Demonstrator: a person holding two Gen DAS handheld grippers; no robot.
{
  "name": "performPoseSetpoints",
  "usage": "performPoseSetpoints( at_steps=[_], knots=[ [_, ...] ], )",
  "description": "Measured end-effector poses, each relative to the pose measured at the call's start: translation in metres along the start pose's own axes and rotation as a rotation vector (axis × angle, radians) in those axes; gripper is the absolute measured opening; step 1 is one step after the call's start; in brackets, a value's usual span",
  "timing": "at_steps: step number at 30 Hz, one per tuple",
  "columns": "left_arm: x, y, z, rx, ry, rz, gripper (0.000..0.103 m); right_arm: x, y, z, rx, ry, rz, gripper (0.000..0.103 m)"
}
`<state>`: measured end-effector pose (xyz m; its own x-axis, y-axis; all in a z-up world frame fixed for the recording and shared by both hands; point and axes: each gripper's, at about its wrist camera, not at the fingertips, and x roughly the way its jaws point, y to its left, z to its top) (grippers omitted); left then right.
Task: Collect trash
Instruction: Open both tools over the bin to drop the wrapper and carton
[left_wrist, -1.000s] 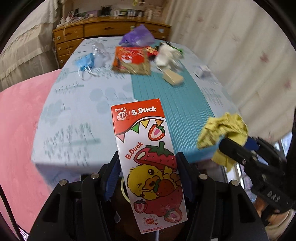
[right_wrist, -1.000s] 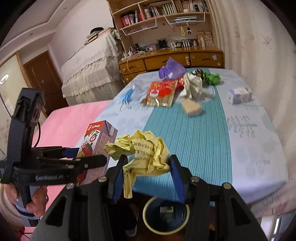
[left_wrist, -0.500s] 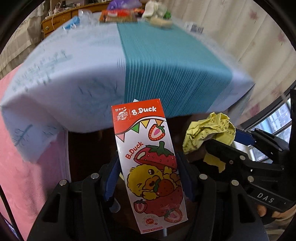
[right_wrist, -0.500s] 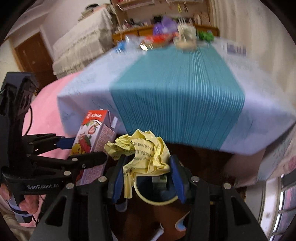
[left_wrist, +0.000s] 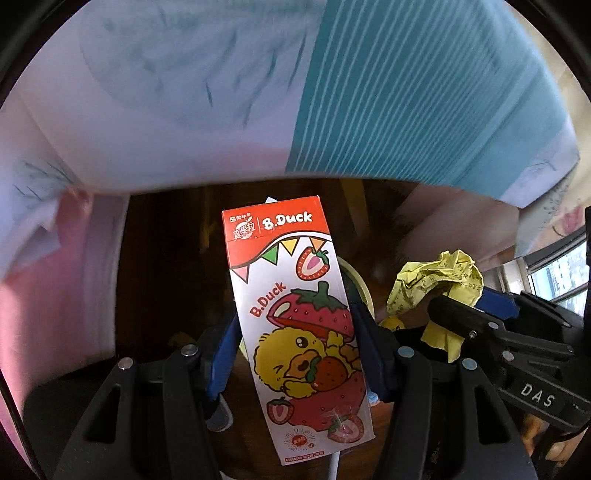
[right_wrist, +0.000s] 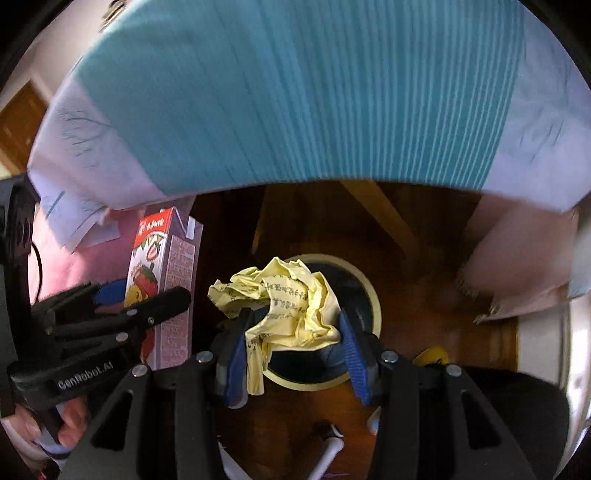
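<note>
My left gripper (left_wrist: 295, 354) is shut on a tall strawberry B.Duck drink carton (left_wrist: 295, 317), its blue pads pressing both long sides. The same carton (right_wrist: 162, 280) shows at the left of the right wrist view. My right gripper (right_wrist: 291, 332) is shut on a crumpled yellow paper ball (right_wrist: 284, 299), which also appears to the right of the carton as a paper ball (left_wrist: 436, 284) in the left wrist view. Both grippers point steeply down below the table's edge. A round bin (right_wrist: 369, 295) with a pale yellow rim stands on the dark wooden floor right under the paper ball.
The tablecloth's hanging edge, teal stripes (right_wrist: 295, 92) flanked by white cloth (left_wrist: 166, 92), fills the top of both views. Pink fabric (left_wrist: 48, 295) lies at the left. A pale pink fringed cloth (right_wrist: 517, 266) hangs at the right. A hand (right_wrist: 70, 424) grips the left tool's handle.
Both grippers have sunk from above the tabletop to below its edge, still holding the carton and the paper ball. The trash on the table has left the views and the bin has come close.
</note>
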<state>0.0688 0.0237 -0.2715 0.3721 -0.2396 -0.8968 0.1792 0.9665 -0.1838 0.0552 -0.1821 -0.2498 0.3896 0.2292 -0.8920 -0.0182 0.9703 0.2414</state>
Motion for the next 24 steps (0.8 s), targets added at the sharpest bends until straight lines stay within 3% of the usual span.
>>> performPoseSetpoints(
  at_steps=[6,10,18,19,22,24],
  knots=[
    [0.03,0.015,-0.014,-0.021,0.05,-0.006,0.057,0.033,-0.023,-0.011,0.073,0.011,-0.005,0.047],
    [0.041,0.021,-0.014,-0.034,0.076,-0.017,0.058,0.054,-0.038,-0.013,0.136,0.062,0.006,0.047],
    [0.061,0.016,-0.005,-0.042,0.114,-0.008,0.059,0.064,-0.04,-0.011,0.173,0.053,0.019,0.05],
    [0.061,0.017,-0.002,-0.041,0.116,-0.008,0.061,0.064,-0.039,-0.01,0.173,0.047,0.02,0.052],
    [0.063,0.014,-0.001,-0.04,0.115,-0.013,0.082,0.064,-0.038,-0.009,0.167,0.026,0.021,0.055],
    [0.064,0.013,-0.002,-0.035,0.111,-0.013,0.083,0.064,-0.035,-0.009,0.156,0.019,0.032,0.057]
  ],
)
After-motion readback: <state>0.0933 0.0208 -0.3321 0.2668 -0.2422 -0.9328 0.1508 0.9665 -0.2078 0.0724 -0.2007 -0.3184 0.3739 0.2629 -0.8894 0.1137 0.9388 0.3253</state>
